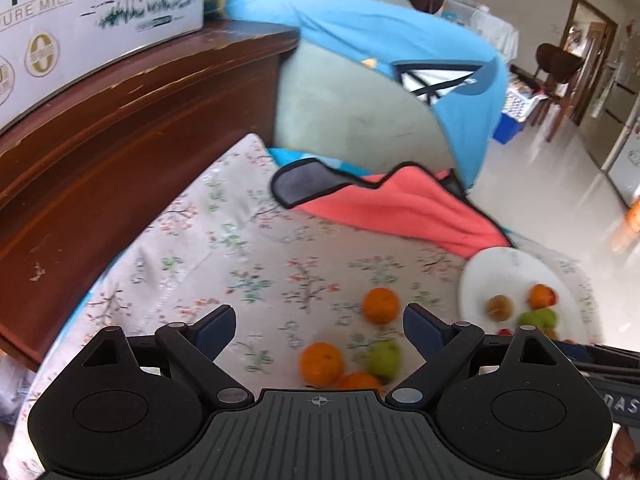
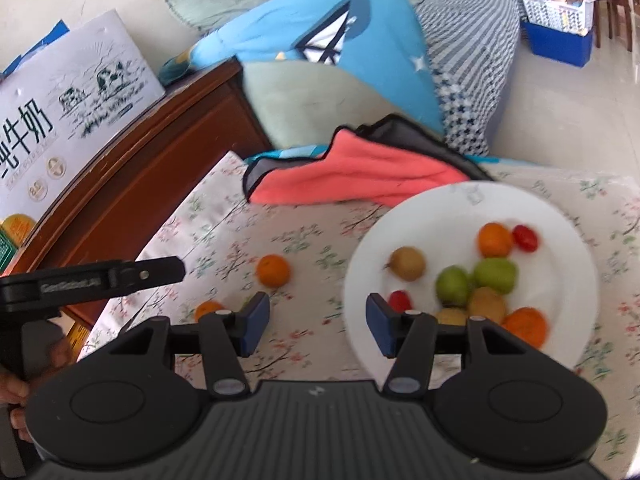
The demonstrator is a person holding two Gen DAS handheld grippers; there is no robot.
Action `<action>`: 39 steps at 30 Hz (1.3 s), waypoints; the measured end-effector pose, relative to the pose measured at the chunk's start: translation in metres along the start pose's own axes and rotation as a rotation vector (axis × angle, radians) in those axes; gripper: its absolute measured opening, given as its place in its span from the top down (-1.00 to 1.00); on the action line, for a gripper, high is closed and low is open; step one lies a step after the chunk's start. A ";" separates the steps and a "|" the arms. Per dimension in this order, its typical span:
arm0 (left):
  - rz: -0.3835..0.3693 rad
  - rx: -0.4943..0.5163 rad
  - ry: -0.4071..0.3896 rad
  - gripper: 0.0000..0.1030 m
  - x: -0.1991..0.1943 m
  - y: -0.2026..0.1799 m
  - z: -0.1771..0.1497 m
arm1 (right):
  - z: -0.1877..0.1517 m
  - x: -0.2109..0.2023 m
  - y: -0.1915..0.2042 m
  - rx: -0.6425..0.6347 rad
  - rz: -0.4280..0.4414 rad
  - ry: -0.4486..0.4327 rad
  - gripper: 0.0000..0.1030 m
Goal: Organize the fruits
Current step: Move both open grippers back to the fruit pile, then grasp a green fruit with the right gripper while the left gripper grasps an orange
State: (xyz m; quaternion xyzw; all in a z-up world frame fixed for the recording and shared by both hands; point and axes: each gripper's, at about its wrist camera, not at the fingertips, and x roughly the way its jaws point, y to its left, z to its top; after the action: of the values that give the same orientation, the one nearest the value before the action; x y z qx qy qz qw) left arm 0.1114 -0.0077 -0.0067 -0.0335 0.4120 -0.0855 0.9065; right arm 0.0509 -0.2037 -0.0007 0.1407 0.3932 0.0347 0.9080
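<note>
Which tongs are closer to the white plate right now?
Right. The right tongs hang open at the white plate's near-left rim. The left tongs, also open, sit over the loose oranges, left of the plate.

A surface covered with a pale floral cloth [image 2: 304,344] carries everything here. A white plate [image 2: 568,216] sits on the cloth toward the right side, holding a blurred mix of orange, green, brown and small red fruits. To the left of the plate, loose fruit lies directly on the cloth: one orange [image 1: 381,305] on its own, and closer in, a second orange [image 1: 321,363], a third orange [image 1: 360,381] partly hidden, and a green fruit [image 1: 384,357] grouped just beside one another. At the far edge, a coral-pink towel [image 2: 360,176] with dark trim lies crumpled on the cloth, reaching the plate's rim.
</note>
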 end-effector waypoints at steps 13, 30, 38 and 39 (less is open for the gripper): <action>0.068 -0.102 0.059 -0.79 0.021 0.034 0.003 | -0.010 0.053 0.030 0.022 0.058 0.065 0.17; 0.051 -0.109 0.091 -0.79 0.027 0.036 -0.002 | -0.015 0.092 0.042 0.010 0.065 0.093 0.44; 0.043 -0.114 0.108 -0.78 0.033 0.036 -0.008 | -0.011 0.083 0.041 -0.021 0.012 0.062 0.45; 0.041 -0.106 0.111 -0.78 0.034 0.034 -0.009 | -0.009 0.080 0.039 -0.015 0.009 0.052 0.45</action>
State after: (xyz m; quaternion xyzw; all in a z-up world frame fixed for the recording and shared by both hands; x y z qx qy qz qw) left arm 0.1305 0.0196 -0.0426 -0.0681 0.4661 -0.0465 0.8809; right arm 0.1015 -0.1506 -0.0521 0.1348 0.4159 0.0454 0.8982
